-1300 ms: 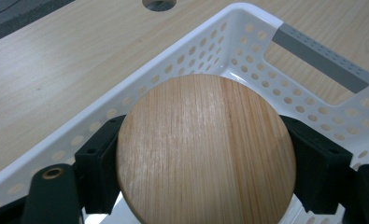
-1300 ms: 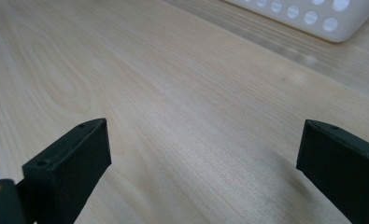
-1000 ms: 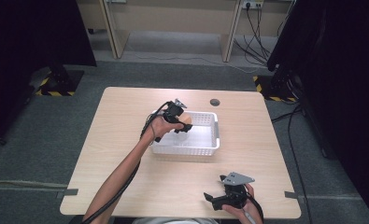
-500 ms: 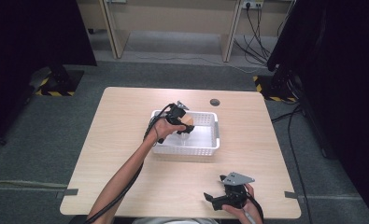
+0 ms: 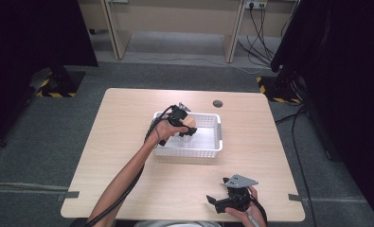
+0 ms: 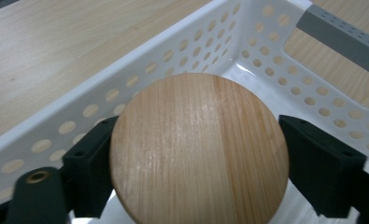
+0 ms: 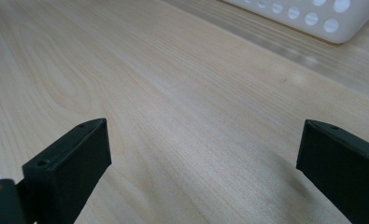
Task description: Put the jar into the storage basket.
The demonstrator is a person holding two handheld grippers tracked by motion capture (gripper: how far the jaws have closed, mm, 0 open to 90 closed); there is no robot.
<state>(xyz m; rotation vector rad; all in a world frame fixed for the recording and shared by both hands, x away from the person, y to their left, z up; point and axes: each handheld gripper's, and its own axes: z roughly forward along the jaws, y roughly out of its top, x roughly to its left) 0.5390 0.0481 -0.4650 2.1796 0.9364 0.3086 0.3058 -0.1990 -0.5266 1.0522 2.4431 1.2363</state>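
The white perforated basket (image 5: 208, 150) sat near the middle of the tabletop (image 5: 128, 123), and everything else is placed from it. The left gripper (image 5: 188, 131) hung over the basket's near-left part, the person's forearm reaching in across the basket's left rim. Between its fingers (image 6: 86, 163) sat a round wooden disc (image 6: 198, 149), pale with straight grain, inside the basket just beside the perforated side wall. The fingers had just been opening: in the left gripper view a thin gap showed between the right-hand finger and the disc's edge, while the left-hand finger lay at or against the disc, and whether it still touched cannot be told. The disc was thus between the fingers but not clamped. In the high view the disc (image 5: 189, 122) showed as a light tan spot by the gripper, within the basket's walls. The right gripper (image 5: 212, 202) rested well apart from the basket, toward the tabletop's near edge and to the basket's right, held in the person's hand. Its fingers (image 7: 70, 163) stood wide with bare tabletop between them, and a corner of the basket (image 7: 313, 14) appeared beyond them.
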